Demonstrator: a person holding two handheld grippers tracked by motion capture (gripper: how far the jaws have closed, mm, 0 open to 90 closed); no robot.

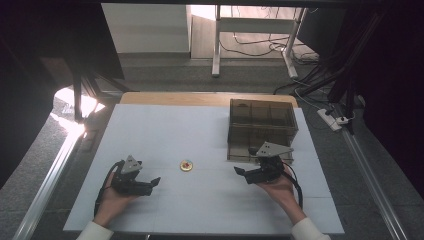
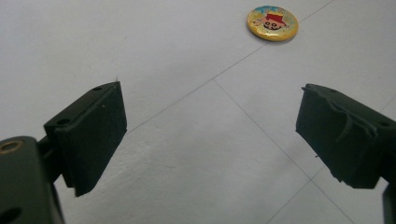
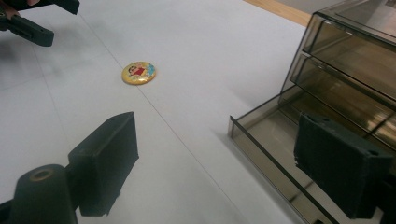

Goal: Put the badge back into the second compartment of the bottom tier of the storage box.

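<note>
A small round yellow badge (image 1: pixel 186 165) with a red cartoon figure lies flat on the white table mat (image 1: pixel 200 130), between both hands. In the left gripper view the badge (image 2: pixel 272 23) is ahead and to the right of my left gripper (image 2: pixel 210 121), whose jaws stand wide apart and empty. My left gripper (image 1: pixel 150 185) is left of the badge in the high view. My right gripper (image 1: pixel 243 175) is to the right of the badge, open and empty (image 3: pixel 219 144). The badge (image 3: pixel 138 73) lies farther off in its view.
A smoky transparent drawer unit (image 1: pixel 262 120) stands at the back right of the mat. Its lowest drawer (image 3: pixel 275 135) is pulled out, just beside my right gripper's right jaw. The other gripper (image 3: pixel 32 23) shows at the top left. A wooden edge (image 1: pixel 200 98) borders the mat's far side.
</note>
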